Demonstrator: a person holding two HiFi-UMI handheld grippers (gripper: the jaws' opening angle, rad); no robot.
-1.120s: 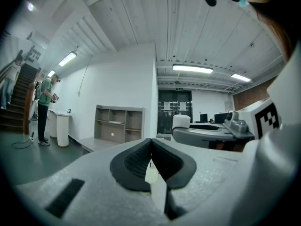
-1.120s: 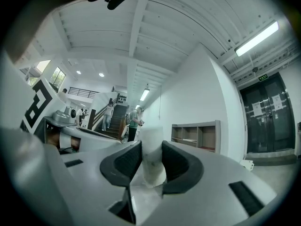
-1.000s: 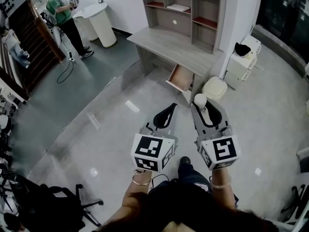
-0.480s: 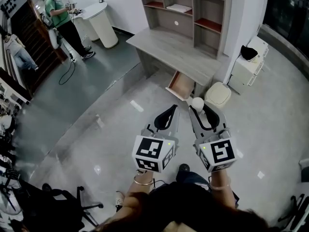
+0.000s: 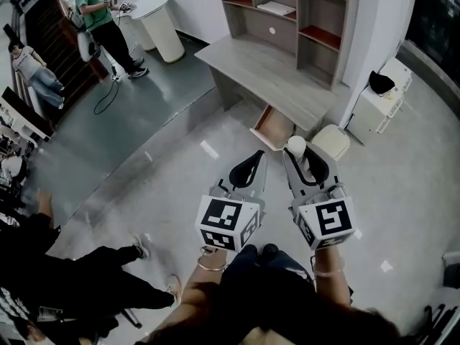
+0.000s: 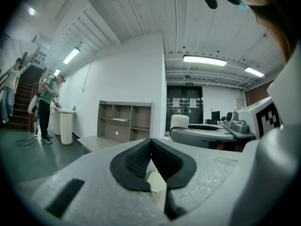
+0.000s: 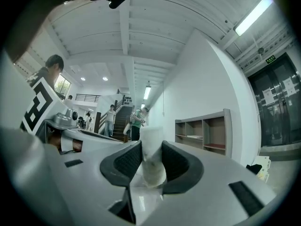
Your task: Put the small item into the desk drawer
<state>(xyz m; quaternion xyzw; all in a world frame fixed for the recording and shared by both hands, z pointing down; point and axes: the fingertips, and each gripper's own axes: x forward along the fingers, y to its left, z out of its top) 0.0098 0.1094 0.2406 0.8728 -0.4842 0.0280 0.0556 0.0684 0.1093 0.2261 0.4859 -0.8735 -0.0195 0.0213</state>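
Right gripper has its jaws part-way apart, pads clamped on the small item, a pale cylinder. In the right gripper view the item stands upright across the jaw line, with its top poking above the pads, so the long axis is judged roughly vertical.

Left gripper has its pads meeting at the tips and carries nothing.

Key relation, from the head view:
- The desk drawer is pulled out from under the desk.
- It sits at about 11 o'clock from the held item, close beyond the jaw tips, and at about 1 o'clock from the left gripper.
- The right gripper is the nearer one and already has the load, so the drop-off looks like its job: forward, slightly left, then down over the opening.

Containers:
- The drawer shows a reddish-brown floor with nothing visible in it from here; its near end is partly hidden.
- The hutch shelves on the desk hold one flat white thing.
- A cream lidded tub sits at the drawer's 4 o'clock, lid on, contents unseen. It is a snag risk for the right gripper.
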